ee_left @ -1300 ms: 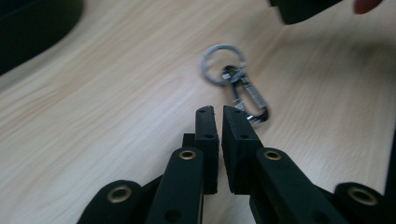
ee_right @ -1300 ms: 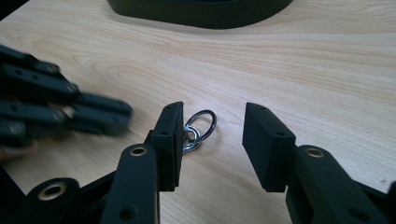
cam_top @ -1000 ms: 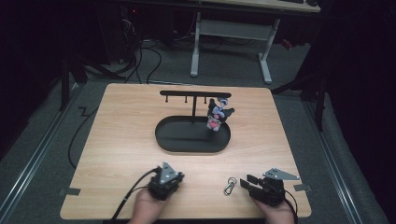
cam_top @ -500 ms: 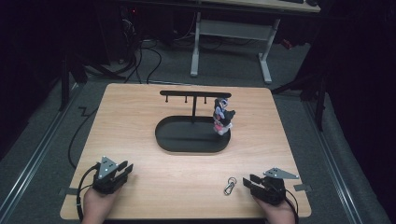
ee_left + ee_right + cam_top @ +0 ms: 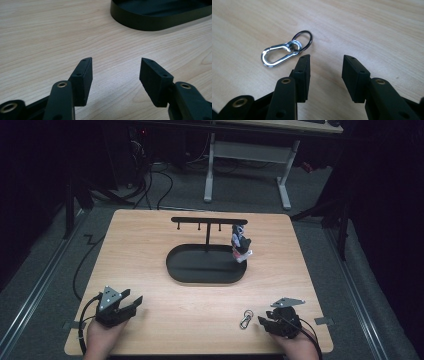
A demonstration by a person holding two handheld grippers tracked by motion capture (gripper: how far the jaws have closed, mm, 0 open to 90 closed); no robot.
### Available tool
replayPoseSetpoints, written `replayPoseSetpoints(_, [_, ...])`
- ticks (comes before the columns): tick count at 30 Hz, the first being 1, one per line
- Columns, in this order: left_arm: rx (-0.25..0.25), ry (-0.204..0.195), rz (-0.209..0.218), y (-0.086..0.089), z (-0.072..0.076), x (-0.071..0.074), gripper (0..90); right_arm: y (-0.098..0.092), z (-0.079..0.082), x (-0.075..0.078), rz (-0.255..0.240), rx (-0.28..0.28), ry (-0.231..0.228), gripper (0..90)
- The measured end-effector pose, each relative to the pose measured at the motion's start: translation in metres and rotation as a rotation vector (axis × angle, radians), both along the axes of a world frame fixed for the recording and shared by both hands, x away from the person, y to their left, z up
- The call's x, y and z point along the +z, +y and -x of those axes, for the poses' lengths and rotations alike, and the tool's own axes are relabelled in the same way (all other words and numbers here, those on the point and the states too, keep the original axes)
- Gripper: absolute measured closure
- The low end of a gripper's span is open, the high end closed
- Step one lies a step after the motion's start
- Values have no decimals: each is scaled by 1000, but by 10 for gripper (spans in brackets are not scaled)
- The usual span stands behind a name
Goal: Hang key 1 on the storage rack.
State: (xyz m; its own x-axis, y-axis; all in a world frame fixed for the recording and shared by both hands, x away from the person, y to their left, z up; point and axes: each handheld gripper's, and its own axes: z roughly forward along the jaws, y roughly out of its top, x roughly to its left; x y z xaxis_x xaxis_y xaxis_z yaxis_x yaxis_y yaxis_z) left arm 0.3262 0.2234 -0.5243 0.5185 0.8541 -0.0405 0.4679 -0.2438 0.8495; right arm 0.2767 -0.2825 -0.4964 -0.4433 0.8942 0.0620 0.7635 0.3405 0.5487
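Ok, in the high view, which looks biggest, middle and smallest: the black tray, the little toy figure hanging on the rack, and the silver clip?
1. The black tray, by far the largest.
2. The toy figure.
3. The silver clip, smallest, though it lies nearer the camera than the other two.

Your left gripper [image 5: 131, 303] sits low at the near left, its jaws just opened wide with nothing between them. Your right gripper [image 5: 264, 322] rests at the near right, jaws parted and empty.
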Motion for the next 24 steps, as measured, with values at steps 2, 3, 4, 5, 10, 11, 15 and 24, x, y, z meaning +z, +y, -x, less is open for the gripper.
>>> replayPoseSetpoints(2, [-10,2,2,-1,0,0,446,4,-1,3,28,23,31,578])
replayPoseSetpoints(3, [-13,3,2,-2,0,0,445,5,-2,4,46,32,44,578])
replayPoseSetpoints(4, [-15,2,0,-2,1,0,444,7,-3,5,58,39,60,577])
replayPoseSetpoints(5, [-15,2,-1,-2,1,1,443,8,-3,6,67,46,73,576])
replayPoseSetpoints(10, [-12,0,6,1,1,2,440,12,-7,10,88,66,126,569])
replayPoseSetpoints(11, [-10,-1,7,1,1,2,439,13,-8,11,88,67,137,568])
replayPoseSetpoints(15, [-6,0,12,3,1,2,439,14,-12,13,101,74,177,562])
replayPoseSetpoints(24, [-15,3,5,1,1,1,439,19,-17,15,152,107,253,552])
